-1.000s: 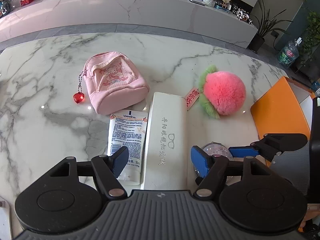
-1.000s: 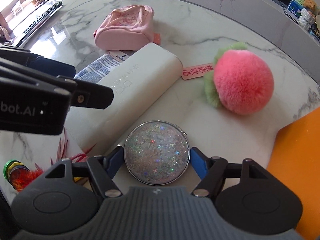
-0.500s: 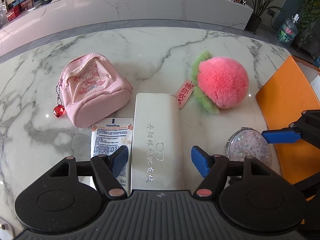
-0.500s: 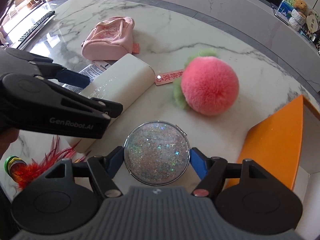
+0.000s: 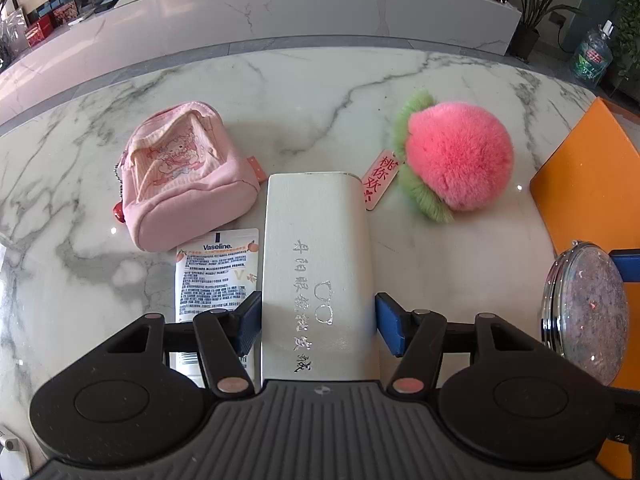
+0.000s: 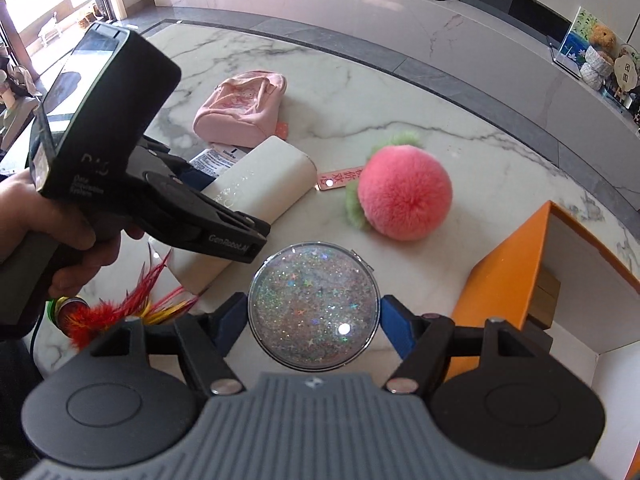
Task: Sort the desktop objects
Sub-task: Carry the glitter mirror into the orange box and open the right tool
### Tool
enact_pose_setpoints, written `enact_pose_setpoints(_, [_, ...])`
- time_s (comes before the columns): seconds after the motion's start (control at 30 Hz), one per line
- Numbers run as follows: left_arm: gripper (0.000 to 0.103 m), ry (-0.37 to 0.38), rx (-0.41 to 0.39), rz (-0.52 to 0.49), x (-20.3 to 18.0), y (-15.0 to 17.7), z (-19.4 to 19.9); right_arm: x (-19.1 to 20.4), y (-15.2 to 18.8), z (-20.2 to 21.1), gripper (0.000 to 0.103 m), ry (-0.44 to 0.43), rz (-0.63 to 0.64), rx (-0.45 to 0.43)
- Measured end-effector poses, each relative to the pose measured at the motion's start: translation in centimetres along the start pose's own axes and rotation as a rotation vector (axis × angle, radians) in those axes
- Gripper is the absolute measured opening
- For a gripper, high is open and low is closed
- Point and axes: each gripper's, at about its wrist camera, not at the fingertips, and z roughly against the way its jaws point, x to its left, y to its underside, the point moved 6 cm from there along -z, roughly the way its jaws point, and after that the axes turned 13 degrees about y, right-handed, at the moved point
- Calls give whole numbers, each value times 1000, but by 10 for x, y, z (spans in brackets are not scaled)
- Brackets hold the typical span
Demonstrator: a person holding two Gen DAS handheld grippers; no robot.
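My right gripper is shut on a round glitter compact mirror and holds it above the marble table; the mirror also shows at the right edge of the left wrist view. My left gripper straddles the near end of a white glasses case, its blue pads at both sides of the case; the case lies on the table. A pink mini backpack, a Vaseline tube and a pink plush peach lie around the case.
An orange box with a white inside stands at the right, also in the left wrist view. A red feathered shuttlecock lies at the near left. The marble table ends at a curved far edge.
My right gripper has lifted the compact mirror off the table and carried it right, toward the orange box. My left gripper has moved onto the glasses case and narrowed around its sides.
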Motion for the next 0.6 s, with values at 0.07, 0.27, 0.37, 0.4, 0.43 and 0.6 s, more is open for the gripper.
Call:
enact_pose_setpoints(0.07, [69, -4, -23, 5, -2, -2, 10, -5, -1, 13, 73, -4, -8, -33])
enact_pose_setpoints(0.27, [69, 22, -47, 26, -15, -6, 35, -43, -2, 54, 73, -9, -103, -125])
enact_pose_setpoints(0.37, [69, 33, -60, 16, -29, -8, 47, -78, 5, 70, 73, 53, -161, -157])
enact_pose_setpoints(0.4, [69, 38, -64, 12, -34, -10, 50, -89, 8, 73, 73, 73, -177, -159])
enact_pose_setpoints(0.43, [69, 45, -70, 6, -40, -12, 54, -102, 12, 73, 73, 92, -199, -156])
enact_pose_setpoints(0.6, [69, 76, -89, -30, -70, -21, 66, -156, 36, 55, 73, 175, -277, -93])
